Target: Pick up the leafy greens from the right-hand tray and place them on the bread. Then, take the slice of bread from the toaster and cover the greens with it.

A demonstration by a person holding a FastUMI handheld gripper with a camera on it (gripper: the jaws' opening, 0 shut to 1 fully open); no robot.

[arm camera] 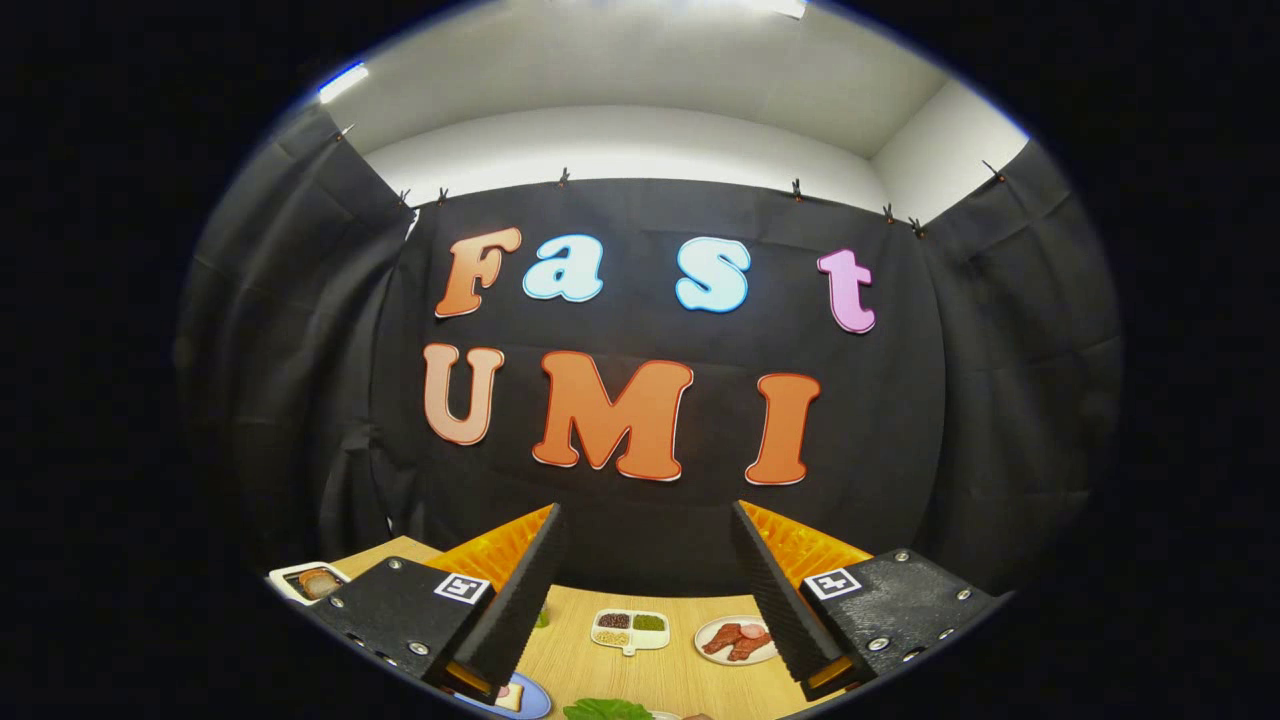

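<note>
Where the two black ribbed fingers of the gripper (645, 590) spread wide apart with nothing between them, the claw reads as released, held high above a light wooden table (680, 680) and tilted up toward the booth's black wall. Going left to right: one white tray (300, 578) sits at the far left, beyond the outer side of the left finger, holding one brown-crusted slice of bread (318, 583); whether this belongs to a toaster cannot be told. Next, one blue plate (525, 698), partly hidden under the tip of the left finger (515, 600), carries a pale slice of bread (510, 697) with something reddish on it; only its corner shows. A small green item (541, 618) peeks out just beside the inner face of that finger, too small to identify. The leafy greens (607, 710) lie low in the gap between the fingers, nearer the left one: one bunch, dark glossy green with crinkled, ruffled edges, cut off at the bottom so that its full shape and what it rests on cannot be told. Beyond the greens, mid-table, stands one white divided dish (630, 631) with three compartments: dark brown grains, green ones, pale yellow ones. To its right, one round white plate (735, 640) holds reddish sliced meat (738, 640), about three pieces, touching the inner edge of the right finger (785, 600) in the view. Neither finger touches the greens; they lie below and between the tips, well apart from the claw.
</note>
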